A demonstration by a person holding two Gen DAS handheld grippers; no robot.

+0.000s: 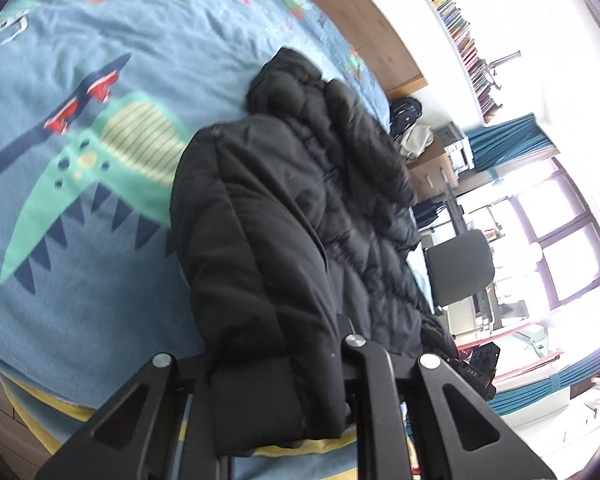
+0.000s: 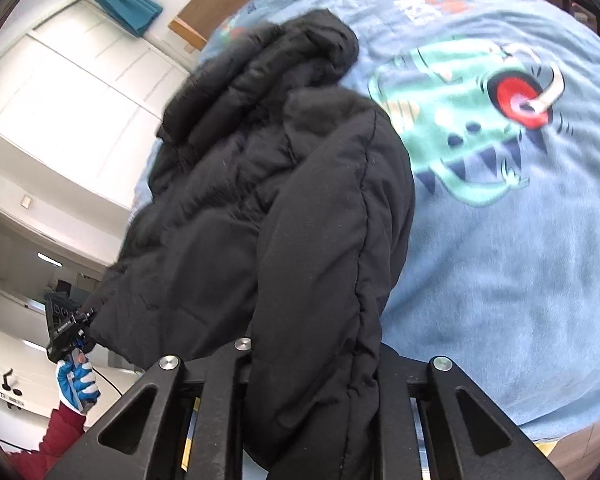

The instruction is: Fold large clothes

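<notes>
A black puffer jacket [image 1: 284, 216] lies lengthwise on a blue dinosaur-print blanket [image 1: 80, 184] on a bed. My left gripper [image 1: 276, 392] is shut on the jacket's near hem and the fabric bulges between its jaws. In the right wrist view the jacket [image 2: 260, 200] hangs lifted off the blanket [image 2: 500, 260]. My right gripper [image 2: 312, 396] is shut on a thick fold of it. The left gripper [image 2: 70, 330] also shows at the lower left of the right wrist view, held by a blue-gloved hand, gripping the jacket's other corner.
A wooden bed frame [image 1: 380, 36] borders the blanket's far side. A black office chair [image 1: 460, 268], a wooden drawer unit [image 1: 436, 172] with a bag on it, bookshelves [image 1: 460, 28] and large windows stand to the right. White cupboards [image 2: 80, 92] fill the left of the right wrist view.
</notes>
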